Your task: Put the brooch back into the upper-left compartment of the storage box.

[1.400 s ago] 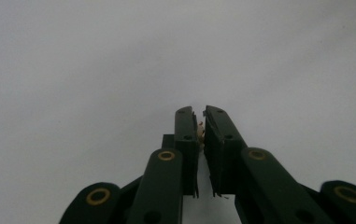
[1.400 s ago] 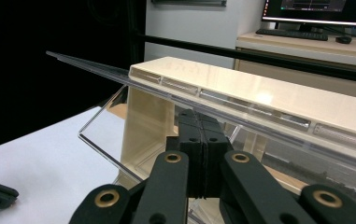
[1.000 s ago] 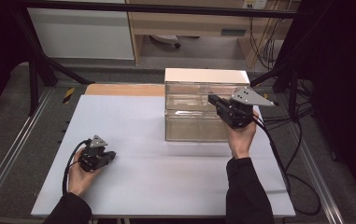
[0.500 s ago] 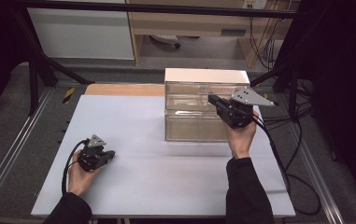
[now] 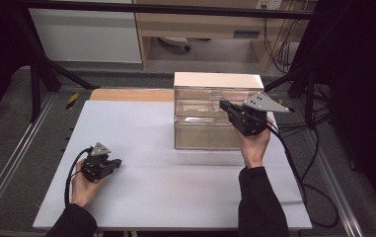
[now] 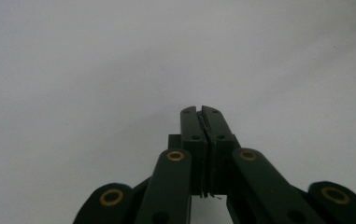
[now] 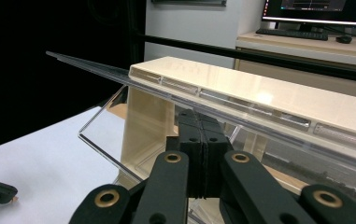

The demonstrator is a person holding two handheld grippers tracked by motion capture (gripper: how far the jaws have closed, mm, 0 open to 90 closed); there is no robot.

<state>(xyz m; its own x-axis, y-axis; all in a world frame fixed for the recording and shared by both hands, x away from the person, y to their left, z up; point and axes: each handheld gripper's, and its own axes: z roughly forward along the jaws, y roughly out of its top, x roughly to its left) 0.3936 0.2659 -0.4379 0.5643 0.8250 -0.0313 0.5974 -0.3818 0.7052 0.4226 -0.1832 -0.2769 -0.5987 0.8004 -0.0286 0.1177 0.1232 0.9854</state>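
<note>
In the high view, the left gripper [image 5: 118, 163] rests low on the white table top [image 5: 175, 197] at the near left, held in the person's left hand [image 5: 84, 185], with its cable looping beside the wrist. The left gripper view shows its two black jaws pressed flat together with nothing between them, the tips [image 6: 202, 112] pointing over bare white surface. Farther along the table, on the right, the person's right hand [image 5: 254, 148] holds the right gripper [image 5: 223, 104] raised at the front right corner of the clear plastic box [image 5: 200, 133], with the grey three-cornered plate on top. The right gripper view shows this pair of jaws also clenched on itself, tips [image 7: 199, 114] meeting, directly under a raised clear panel [image 7: 119, 74] of the box; whether the tips touch the panel cannot be told. The box stands on the far right part of the table top, two clear tiers stacked, capped by a cream-coloured top [image 5: 217, 79]. In the right gripper view, the cream top [image 7: 259, 93] sits just beyond the clear panel, and the panel slants upward toward the left of that view. A bare wooden strip [image 5: 131, 95] borders the far edge of the white surface, left of the box. The two grippers are well apart.
</note>
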